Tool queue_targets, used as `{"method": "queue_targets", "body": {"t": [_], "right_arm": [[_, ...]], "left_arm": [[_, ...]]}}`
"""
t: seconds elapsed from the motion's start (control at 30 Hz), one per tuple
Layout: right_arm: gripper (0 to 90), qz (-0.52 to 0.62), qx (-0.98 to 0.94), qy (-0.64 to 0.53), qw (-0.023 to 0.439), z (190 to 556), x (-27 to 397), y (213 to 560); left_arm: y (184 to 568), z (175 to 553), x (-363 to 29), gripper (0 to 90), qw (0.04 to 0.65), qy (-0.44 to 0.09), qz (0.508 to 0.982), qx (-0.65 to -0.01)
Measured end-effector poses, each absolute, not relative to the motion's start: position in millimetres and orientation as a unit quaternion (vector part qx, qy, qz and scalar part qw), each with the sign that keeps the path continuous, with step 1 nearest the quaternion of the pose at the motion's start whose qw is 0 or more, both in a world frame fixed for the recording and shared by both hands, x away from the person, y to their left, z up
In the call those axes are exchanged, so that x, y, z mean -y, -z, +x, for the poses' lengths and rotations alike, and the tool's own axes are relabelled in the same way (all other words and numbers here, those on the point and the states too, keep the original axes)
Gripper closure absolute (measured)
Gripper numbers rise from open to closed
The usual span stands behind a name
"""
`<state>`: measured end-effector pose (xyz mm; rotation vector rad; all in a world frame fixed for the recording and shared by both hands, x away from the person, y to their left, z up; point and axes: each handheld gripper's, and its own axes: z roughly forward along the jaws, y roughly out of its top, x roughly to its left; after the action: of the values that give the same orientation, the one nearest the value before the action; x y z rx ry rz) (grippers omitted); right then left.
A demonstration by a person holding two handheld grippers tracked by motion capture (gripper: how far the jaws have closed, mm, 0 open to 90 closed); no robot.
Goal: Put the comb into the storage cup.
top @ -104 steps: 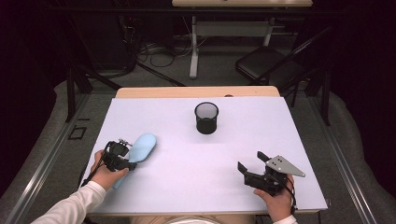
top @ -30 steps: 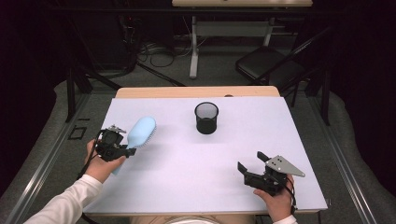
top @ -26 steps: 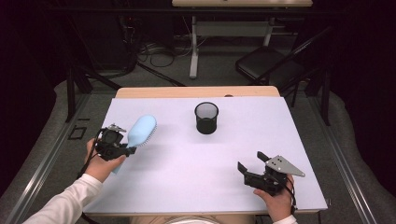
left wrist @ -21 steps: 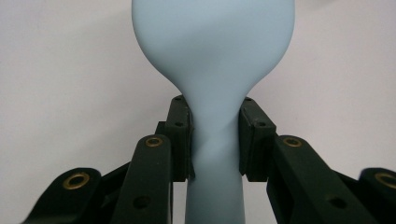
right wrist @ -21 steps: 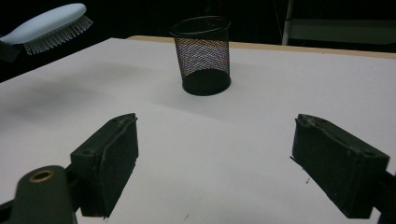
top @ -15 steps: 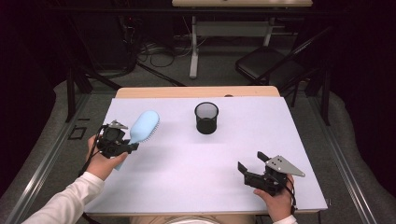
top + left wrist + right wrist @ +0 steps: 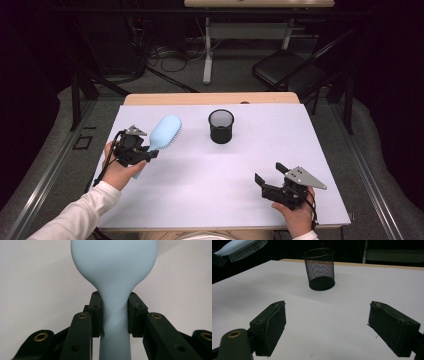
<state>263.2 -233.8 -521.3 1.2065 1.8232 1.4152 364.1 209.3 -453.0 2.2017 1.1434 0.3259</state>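
White table (image 7: pixel 210 175) | left fingers (image 7: pixel 96 312) clamp blue hairbrush (image 7: pixel 113 277) handle | right fingers (image 7: pixel 270 325) spread, empty

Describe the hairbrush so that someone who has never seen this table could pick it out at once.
Start from the white table and go to its left side, left of the black mesh cup that stands near the far edge. There the left gripper is clamped on the handle of the hairbrush, holding it above the surface. It is the one pale blue thing, oval-headed, with bristles underneath.
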Motion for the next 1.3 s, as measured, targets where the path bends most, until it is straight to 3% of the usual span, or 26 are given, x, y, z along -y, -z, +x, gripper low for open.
{"method": "queue_targets", "body": {"t": [1.3], "right_arm": [[14.3,0.444,-0.675,-0.526,0.266,263,234,521]], "left_arm": [[440,363,-146,69.5,0.380,-0.117,0.840,-0.370]]}}
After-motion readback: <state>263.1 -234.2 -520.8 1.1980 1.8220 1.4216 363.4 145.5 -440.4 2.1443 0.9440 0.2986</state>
